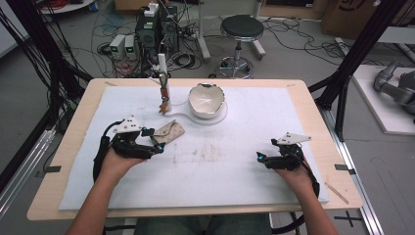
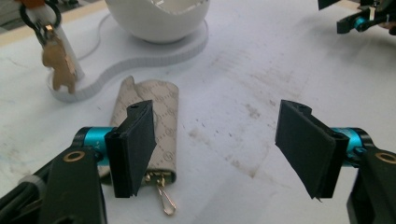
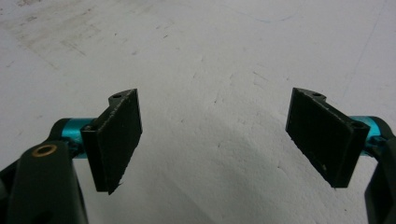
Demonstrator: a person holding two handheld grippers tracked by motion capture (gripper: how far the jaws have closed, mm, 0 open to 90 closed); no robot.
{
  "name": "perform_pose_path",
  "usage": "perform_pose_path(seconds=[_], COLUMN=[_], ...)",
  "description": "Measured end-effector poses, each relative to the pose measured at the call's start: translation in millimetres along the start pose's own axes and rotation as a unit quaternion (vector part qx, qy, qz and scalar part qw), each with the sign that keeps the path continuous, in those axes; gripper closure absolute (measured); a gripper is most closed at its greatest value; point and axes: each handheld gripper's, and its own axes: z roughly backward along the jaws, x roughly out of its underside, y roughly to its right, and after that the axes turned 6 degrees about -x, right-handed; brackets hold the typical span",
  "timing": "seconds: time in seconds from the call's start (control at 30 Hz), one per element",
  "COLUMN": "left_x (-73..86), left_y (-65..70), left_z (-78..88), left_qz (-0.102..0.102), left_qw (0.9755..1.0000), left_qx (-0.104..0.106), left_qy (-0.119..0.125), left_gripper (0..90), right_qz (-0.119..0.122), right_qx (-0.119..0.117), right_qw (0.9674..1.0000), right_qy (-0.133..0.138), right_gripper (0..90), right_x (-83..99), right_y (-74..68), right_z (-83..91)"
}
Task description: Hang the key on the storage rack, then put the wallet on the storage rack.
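Observation:
A beige patterned key pouch (image 1: 169, 132) lies flat on the white mat (image 1: 220, 166), its gold clasp (image 2: 164, 198) pointing toward me. My left gripper (image 1: 152, 141) hovers just at the pouch's near end, open. In the left gripper view the pouch (image 2: 161, 112) sits behind the left jaw, with bare mat between the jaws of the left gripper (image 2: 219, 140). My right gripper (image 1: 265, 151) rests low over the mat at the right, open and holding nothing. In the right gripper view the right gripper (image 3: 217, 135) has only bare mat between its jaws.
A white egg-shaped bowl (image 1: 206, 100) sits on a white curved base (image 1: 215, 119) at the back centre. On the base's left end, a thin post (image 1: 163, 81) carries a hanging gold key charm (image 2: 58, 65). A stool (image 1: 241, 29) and cables stand beyond the table.

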Motion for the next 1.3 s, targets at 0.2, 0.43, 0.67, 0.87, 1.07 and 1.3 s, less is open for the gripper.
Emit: perform_pose_path(seconds=[0.2, 0.43, 0.67, 0.87, 1.07, 1.3], left_x=[6.3, 15.6, 19.5, 17.3, 20.3, 22.3], left_y=[4.0, 1.2, -3.0, -2.7, -4.6, -13.3], left_z=[2.2, 10.7, 11.3, 8.7, 7.4, 7.0], left_qz=[-0.014, -0.008, -0.002, -0.001, 0.005, 0.008], left_qw=[0.9998, 0.9998, 0.9997, 0.9998, 0.9998, 0.9992], left_qx=[-0.012, -0.019, -0.022, -0.022, -0.018, -0.037], left_qy=[-0.006, -0.003, -0.005, -0.003, 0.002, -0.008], left_gripper=[22.4, 21.0, 19.4, 19.4, 19.4, 19.4], right_qz=[-0.002, -0.003, -0.005, -0.001, -0.007, 0.004], right_qx=[0.002, 0.005, 0.005, 0.003, 0.008, 0.011], right_qw=[1.0000, 1.0000, 1.0000, 1.0000, 0.9999, 0.9999], right_qy=[0.004, 0.002, 0.002, 0.000, 0.003, 0.000], right_gripper=[18.7, 18.7, 18.7, 18.7, 18.7, 18.7], right_x=[-0.6, -1.4, -0.7, -1.1, -0.8, -1.2], right_y=[1.1, 3.1, 3.6, 3.1, 4.1, 0.5], right_z=[1.5, 0.1, 0.6, -0.6, 1.3, 1.2])
